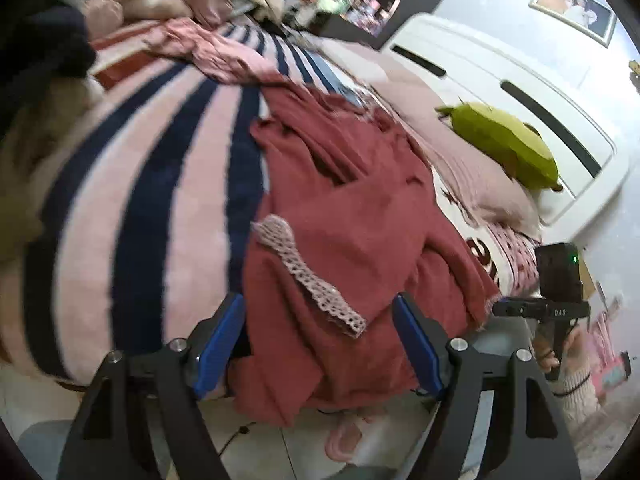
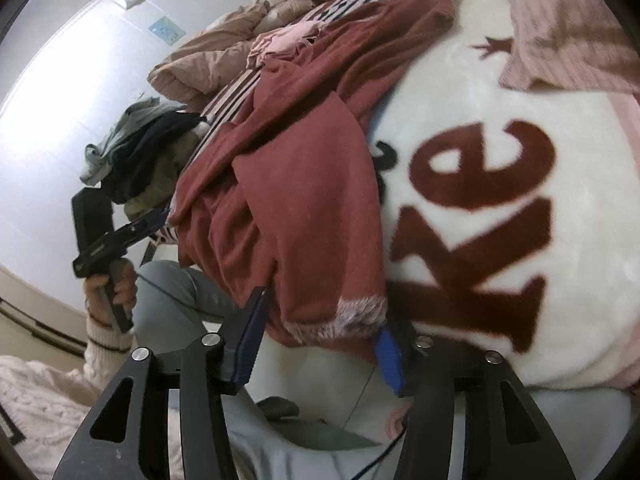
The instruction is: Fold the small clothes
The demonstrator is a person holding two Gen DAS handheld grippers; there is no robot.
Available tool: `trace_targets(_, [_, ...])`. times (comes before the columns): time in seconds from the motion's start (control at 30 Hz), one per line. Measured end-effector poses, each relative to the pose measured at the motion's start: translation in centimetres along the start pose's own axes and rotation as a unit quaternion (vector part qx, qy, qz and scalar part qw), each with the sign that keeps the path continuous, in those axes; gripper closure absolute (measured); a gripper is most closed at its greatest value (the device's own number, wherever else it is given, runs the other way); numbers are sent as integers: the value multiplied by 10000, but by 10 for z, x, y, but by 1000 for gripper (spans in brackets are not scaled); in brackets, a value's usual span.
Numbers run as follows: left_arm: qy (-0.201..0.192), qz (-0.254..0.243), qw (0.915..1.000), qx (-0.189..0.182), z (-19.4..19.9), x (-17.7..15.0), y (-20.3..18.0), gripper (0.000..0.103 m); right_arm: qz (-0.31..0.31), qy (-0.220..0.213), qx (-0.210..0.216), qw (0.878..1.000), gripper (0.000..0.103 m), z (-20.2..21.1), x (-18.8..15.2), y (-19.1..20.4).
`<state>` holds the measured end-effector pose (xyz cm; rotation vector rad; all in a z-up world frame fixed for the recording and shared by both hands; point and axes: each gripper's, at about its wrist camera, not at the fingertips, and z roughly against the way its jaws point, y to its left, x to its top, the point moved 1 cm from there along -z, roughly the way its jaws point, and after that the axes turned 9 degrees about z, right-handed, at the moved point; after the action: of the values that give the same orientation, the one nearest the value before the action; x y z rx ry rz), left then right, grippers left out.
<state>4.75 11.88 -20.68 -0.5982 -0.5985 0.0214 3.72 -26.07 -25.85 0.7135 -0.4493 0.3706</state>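
A rust-red knit garment (image 1: 360, 220) lies crumpled along the bed's near edge, with a pale lace strip (image 1: 304, 276) across it. My left gripper (image 1: 318, 304) is open, its blue pads wide on either side of the garment's hanging edge without pressing it. In the right wrist view the same garment (image 2: 288, 200) drapes over the bed edge, and its fuzzy pale hem (image 2: 356, 316) hangs between the fingers of my right gripper (image 2: 323, 312), which is open. Each hand-held gripper shows in the other's view: the right (image 1: 560, 304), the left (image 2: 116, 232).
The garment rests on a pink and navy striped blanket (image 1: 140, 200) and a white blanket with dark red letters (image 2: 500, 240). A green plush (image 1: 504, 140) sits on a pink pillow (image 1: 472, 176) by the white headboard (image 1: 500, 80). Piled clothes (image 2: 136, 152) lie at the far end.
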Motion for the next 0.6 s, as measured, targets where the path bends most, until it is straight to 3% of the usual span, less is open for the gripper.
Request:
trace_targets(0.1, [205,40,9998,73,-19,4,1,31,-190,-112,324,9992,57,1,-3,-12])
trace_targets(0.2, [252,87,9996,-116,-29,9,-2,32,-185,-247,723,9969,55,-11,5,-12])
trace_targets(0.37, [277,40,9996,90,-44,12,-14,49,244,-265,948,9948,57,-35,26,6])
trace_targets(0.43, [242,-125,9991,334,-47,11,-23,61,434,-277,862,9949,68,-46,35,16])
trace_targets(0.5, [278,-115,9992,280,-49,10,-28,85,403,-326,765,9957,97,-54,40,16])
trace_targets(0.6, [288,-157,9992,239,-48,6,-34,94,162,-558,979,9935,98,-56,43,12])
